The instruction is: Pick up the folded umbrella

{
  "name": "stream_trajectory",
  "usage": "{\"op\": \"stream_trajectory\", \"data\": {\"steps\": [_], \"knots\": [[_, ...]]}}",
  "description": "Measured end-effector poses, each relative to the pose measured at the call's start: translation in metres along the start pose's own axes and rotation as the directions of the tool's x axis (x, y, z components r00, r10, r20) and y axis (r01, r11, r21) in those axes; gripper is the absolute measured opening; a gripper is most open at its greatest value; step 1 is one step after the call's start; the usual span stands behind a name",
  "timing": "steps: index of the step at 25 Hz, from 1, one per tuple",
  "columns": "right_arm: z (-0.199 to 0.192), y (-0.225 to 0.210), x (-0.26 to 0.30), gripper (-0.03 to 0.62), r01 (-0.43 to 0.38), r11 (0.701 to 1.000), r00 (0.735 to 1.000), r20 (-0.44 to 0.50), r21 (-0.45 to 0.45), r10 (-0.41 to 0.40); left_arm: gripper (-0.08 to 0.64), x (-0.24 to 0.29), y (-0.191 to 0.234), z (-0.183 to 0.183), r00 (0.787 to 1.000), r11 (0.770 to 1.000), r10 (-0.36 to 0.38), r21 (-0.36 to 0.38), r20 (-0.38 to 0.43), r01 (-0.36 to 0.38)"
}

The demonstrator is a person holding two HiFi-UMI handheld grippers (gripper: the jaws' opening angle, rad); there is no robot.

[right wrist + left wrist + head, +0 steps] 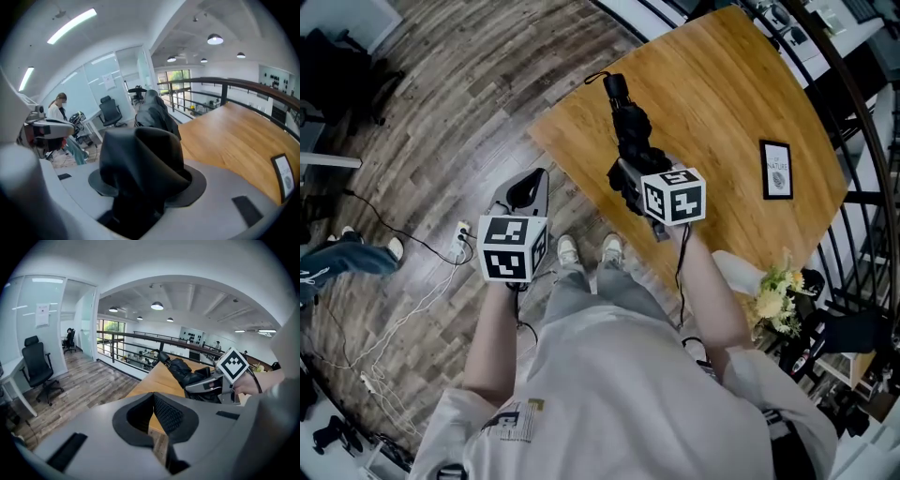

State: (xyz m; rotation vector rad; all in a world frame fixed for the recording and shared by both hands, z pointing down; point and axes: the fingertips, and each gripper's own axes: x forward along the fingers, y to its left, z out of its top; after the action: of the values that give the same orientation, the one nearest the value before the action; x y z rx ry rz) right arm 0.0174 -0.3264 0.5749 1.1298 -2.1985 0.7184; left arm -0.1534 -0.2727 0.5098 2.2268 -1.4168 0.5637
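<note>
The folded black umbrella (630, 131) hangs over the wooden table (731, 103), with my right gripper (630, 180) shut on its near end. Its strap end points away toward the table's far corner. In the right gripper view, dark umbrella (149, 115) fabric fills the space between the jaws of the right gripper (140, 161). My left gripper (526, 191) is off the table's left edge, over the floor, with its tips together and nothing in them. The left gripper view shows the left gripper (152, 411) shut, and beyond it the umbrella (180, 369) in the right gripper (208, 384).
A small framed picture (776, 170) lies on the table's right side. Flowers (776, 298) stand by the person's right elbow. Cables and a power strip (461, 239) lie on the plank floor at left. A railing (131, 339) runs behind the table (159, 378), and an office chair (40, 369) stands at left.
</note>
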Motion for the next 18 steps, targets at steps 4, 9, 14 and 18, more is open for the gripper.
{"op": "stream_trajectory", "data": {"steps": [4,9,14,18], "knots": [[0.06,0.017,-0.048,0.258,0.006,1.0,0.982,0.191,0.011,-0.008,0.017,-0.021,0.003,0.043,0.994,0.999,0.004,0.051,0.106,-0.009],[0.121,0.042,-0.117,0.259,0.019,0.999,0.921,0.388,-0.032,-0.005,0.017,-0.054,-0.006,0.098,0.971,0.992,-0.018,0.126,0.24,-0.013],[0.162,0.069,-0.185,0.261,0.06,0.994,0.836,0.548,-0.093,0.001,0.017,-0.1,-0.018,0.151,0.918,0.973,-0.035,0.222,0.395,-0.058],[0.179,0.086,-0.227,0.262,0.132,0.979,0.777,0.629,-0.154,-0.005,0.017,-0.141,-0.027,0.187,0.852,0.962,-0.066,0.261,0.52,-0.085]]}}
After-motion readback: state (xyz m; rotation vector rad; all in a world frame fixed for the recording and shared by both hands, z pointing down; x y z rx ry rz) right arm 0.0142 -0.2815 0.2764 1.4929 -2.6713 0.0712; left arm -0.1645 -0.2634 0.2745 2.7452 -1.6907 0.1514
